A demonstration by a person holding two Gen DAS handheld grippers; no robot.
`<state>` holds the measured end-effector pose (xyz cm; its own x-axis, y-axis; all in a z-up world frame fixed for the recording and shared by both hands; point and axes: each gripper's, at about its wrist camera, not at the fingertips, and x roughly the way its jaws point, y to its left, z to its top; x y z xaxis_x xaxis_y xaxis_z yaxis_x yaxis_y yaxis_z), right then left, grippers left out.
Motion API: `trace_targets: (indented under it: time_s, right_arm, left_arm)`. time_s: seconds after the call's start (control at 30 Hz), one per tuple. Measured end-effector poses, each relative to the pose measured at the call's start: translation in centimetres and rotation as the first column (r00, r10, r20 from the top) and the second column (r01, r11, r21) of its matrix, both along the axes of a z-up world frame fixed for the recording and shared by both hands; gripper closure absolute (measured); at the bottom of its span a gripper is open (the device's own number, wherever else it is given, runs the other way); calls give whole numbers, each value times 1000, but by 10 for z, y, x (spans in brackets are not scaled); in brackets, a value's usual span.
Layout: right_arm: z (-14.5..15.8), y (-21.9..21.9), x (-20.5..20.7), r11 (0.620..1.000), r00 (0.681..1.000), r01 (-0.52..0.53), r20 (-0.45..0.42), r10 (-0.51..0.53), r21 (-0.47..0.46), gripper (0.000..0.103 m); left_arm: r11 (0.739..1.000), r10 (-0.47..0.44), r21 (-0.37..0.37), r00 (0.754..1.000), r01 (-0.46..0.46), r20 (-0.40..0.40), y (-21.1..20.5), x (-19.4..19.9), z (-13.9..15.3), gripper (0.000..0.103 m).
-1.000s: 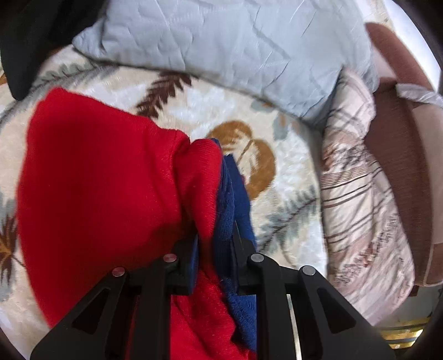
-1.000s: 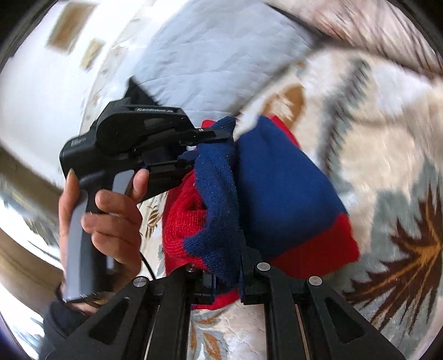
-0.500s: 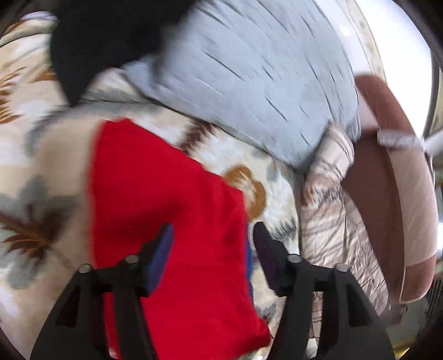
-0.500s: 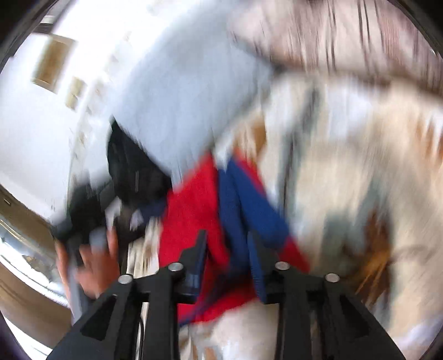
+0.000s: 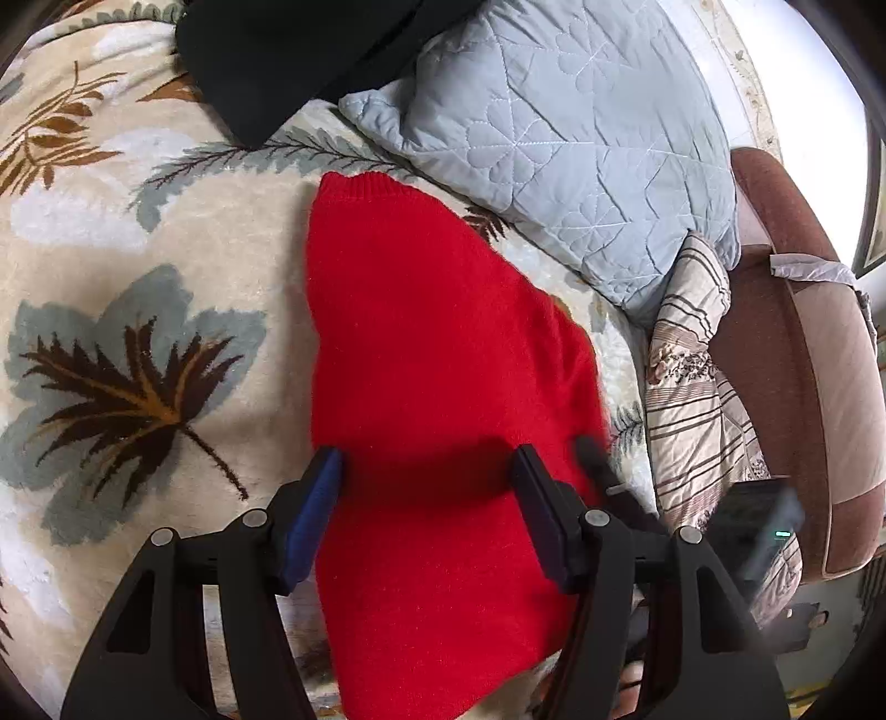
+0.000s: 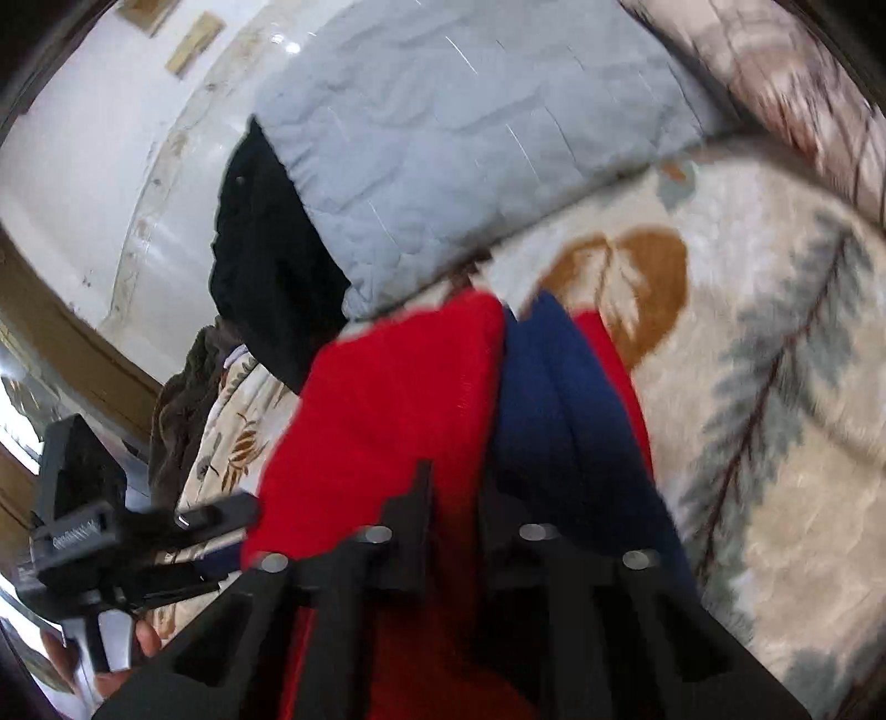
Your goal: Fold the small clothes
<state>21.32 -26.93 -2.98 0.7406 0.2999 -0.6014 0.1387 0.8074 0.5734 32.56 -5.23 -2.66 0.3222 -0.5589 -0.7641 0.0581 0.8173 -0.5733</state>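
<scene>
A small red knit sweater [image 5: 437, 360] lies folded on the leaf-patterned blanket [image 5: 138, 288]. My left gripper [image 5: 429, 482] is open just above it, its fingers apart and holding nothing. In the right wrist view the sweater [image 6: 398, 399] shows a navy blue part [image 6: 559, 399] along its right side. My right gripper [image 6: 454, 498] is partly open over the red and blue cloth, with a narrow gap between its fingers; the view is blurred. The right gripper's tip shows in the left wrist view [image 5: 598, 459], and the left gripper shows in the right wrist view [image 6: 138, 526].
A light blue quilted pillow [image 5: 559, 138] lies behind the sweater. A black garment [image 5: 299, 50] lies at the back left. A striped patterned pillow [image 5: 692, 387] and a brown upholstered bed edge [image 5: 792, 343] are to the right.
Both grippers were shut on the sweater a second ago. They have let go and pulled back, and the sweater now lies flat on the blanket.
</scene>
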Motion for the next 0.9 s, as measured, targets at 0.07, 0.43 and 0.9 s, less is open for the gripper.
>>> trace_targets:
  time_s: [0.07, 0.43, 0.9]
  right_arm:
    - [22, -3, -7, 999, 996, 15, 90, -12, -32, 91]
    - [2, -18, 5, 999, 998, 37, -60, -36, 5, 79]
    - [22, -4, -29, 989, 993, -111, -56, 106, -99, 87]
  left_arm:
    - [1000, -3, -2, 1000, 3, 12, 1, -3, -1, 38]
    - [998, -22, 56, 1000, 21, 5, -5, -19, -6, 33]
    - [981, -92, 170, 996, 94, -24, -30, -65, -35, 32]
